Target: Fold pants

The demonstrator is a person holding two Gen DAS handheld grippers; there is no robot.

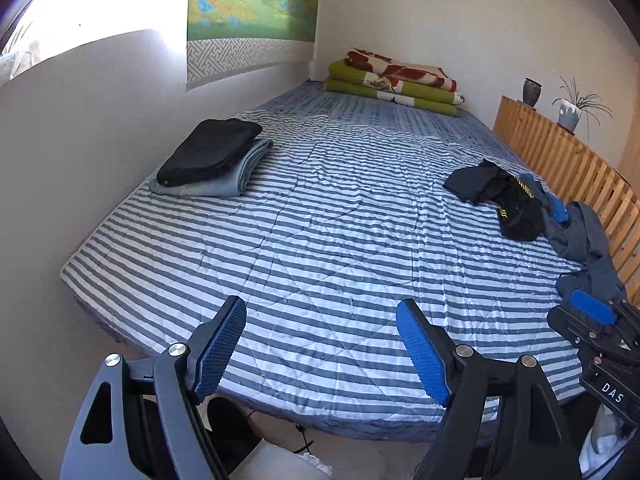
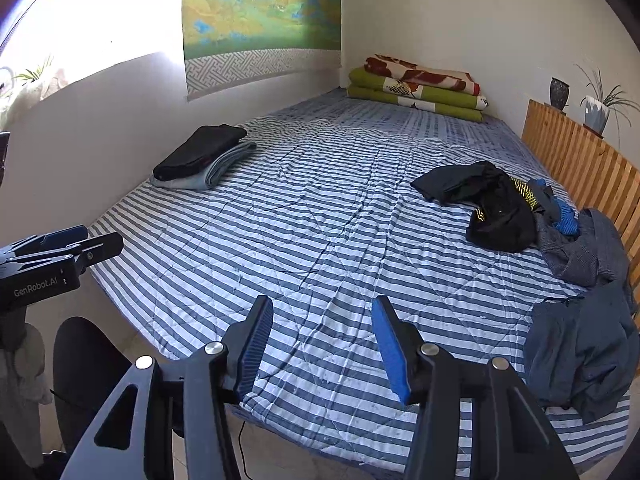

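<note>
Dark crumpled pants (image 2: 496, 208) lie near the bed's right edge.

The middle of the bed (image 2: 320, 216) lies bare from its near edge to the far end, wide enough for either gripper. Along the left edge a stack of folded pants (image 2: 200, 160) sits by the wall. The right edge is crowded by a heap of loose clothes (image 2: 560, 240) (black, grey and blue) against the wooden slats (image 2: 580, 168). Folded blankets (image 2: 420, 88) fill the far right corner.
</note>
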